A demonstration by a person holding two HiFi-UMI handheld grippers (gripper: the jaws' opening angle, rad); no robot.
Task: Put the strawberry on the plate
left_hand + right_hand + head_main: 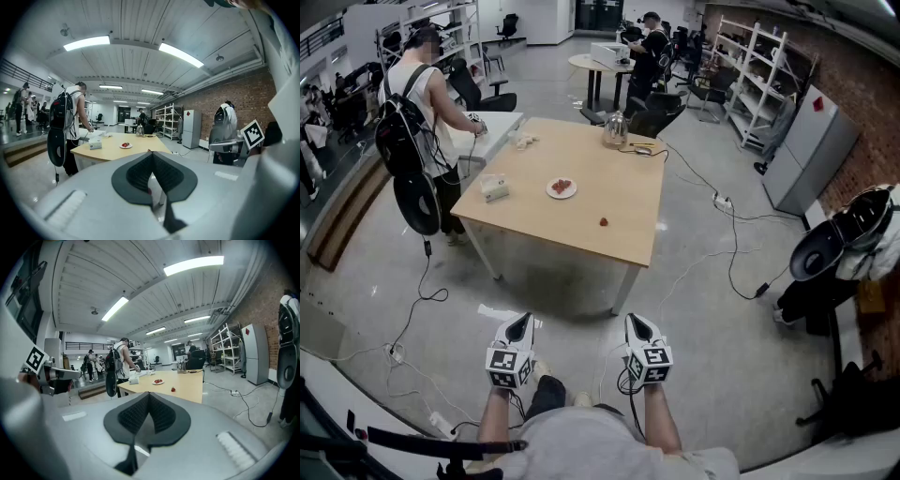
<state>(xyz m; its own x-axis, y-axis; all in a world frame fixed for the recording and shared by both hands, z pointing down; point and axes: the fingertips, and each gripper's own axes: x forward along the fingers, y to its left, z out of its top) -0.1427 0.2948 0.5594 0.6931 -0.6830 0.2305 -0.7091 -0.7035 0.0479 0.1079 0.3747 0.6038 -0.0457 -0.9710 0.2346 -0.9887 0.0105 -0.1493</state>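
Our left claw [522, 321] hangs low by our body with its jaws pressed together on nothing, and our right claw [635, 321] beside it is likewise closed and empty. Well ahead on the wooden surface [581, 155], the plate [562, 188] already carries something red, and the loose strawberry [603, 222] lies apart to its right, nearer our edge. We should walk up first, spread the right claw's jaws before reaching, then pinch the strawberry gently.
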